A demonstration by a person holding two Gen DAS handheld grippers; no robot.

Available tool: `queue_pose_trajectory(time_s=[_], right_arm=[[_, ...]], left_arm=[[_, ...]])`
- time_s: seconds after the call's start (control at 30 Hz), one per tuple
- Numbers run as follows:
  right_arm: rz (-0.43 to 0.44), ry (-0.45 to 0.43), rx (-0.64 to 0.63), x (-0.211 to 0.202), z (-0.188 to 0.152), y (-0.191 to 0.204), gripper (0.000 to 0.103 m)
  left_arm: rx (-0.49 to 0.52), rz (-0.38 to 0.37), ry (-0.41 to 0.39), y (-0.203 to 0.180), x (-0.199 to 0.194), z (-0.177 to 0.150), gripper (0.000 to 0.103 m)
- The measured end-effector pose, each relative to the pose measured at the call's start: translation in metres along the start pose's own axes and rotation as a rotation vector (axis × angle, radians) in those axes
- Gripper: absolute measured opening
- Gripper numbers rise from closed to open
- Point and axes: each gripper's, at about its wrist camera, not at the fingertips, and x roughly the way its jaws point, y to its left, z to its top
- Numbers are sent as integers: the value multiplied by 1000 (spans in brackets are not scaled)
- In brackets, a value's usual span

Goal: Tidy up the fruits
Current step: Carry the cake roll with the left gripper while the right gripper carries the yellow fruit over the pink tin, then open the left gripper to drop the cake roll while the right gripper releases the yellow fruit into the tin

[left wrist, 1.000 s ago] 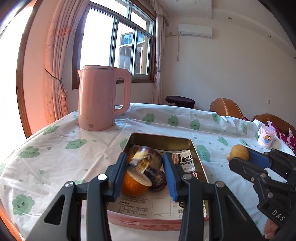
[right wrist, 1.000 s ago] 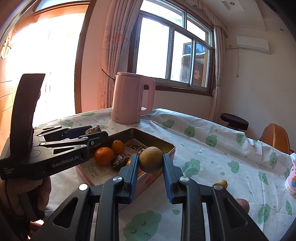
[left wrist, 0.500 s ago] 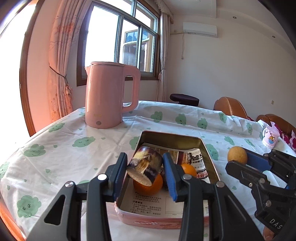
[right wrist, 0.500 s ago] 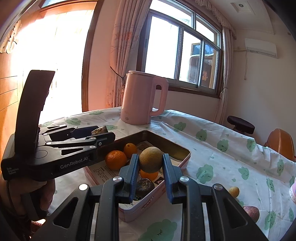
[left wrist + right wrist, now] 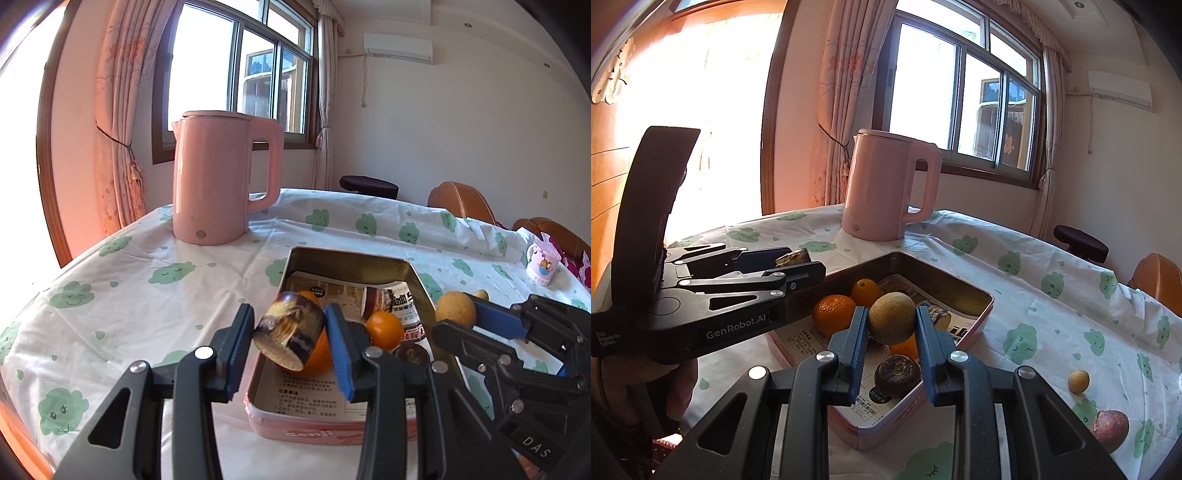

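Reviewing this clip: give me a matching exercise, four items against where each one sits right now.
Items:
1. tan round fruit
2. cut purple-skinned chunk
3. pink kettle
4. purple fruit

Places:
A. on the tablecloth, outside the tin
B. in the right hand-held gripper
C. standing beyond the tin
D. in the left hand-held gripper

Pairs: 1-B, 2-D, 3-C, 4-A

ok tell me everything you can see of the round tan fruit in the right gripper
The round tan fruit is a matte, slightly rough ball, yellowish-brown, whole and unmarked. The right gripper is shut on it, blue jaws pressing its two sides. It hangs in the air above the near part of the pink tin, over the fruit inside, touching nothing else.
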Motion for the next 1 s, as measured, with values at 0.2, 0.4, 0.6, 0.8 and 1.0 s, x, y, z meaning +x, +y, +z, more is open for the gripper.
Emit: queue_pose_trajectory(time_s=[0.2, 0.4, 0.6, 0.8, 1.0], right_arm=[[26, 39, 8, 11, 1, 2, 27], [44, 99, 6, 23, 1, 5, 28], [60, 122, 15, 26, 0, 4, 28], [57, 126, 4, 27, 1, 6, 34], [51, 106, -1, 23, 1, 6, 46]], left_arm=[[7, -9, 40, 0, 8, -5, 42], [15, -11, 64, -1, 13, -8, 42], [24, 0, 69, -4, 14, -9, 42], [27, 6, 68, -5, 13, -9, 43], [23, 15, 60, -4, 12, -8, 53]])
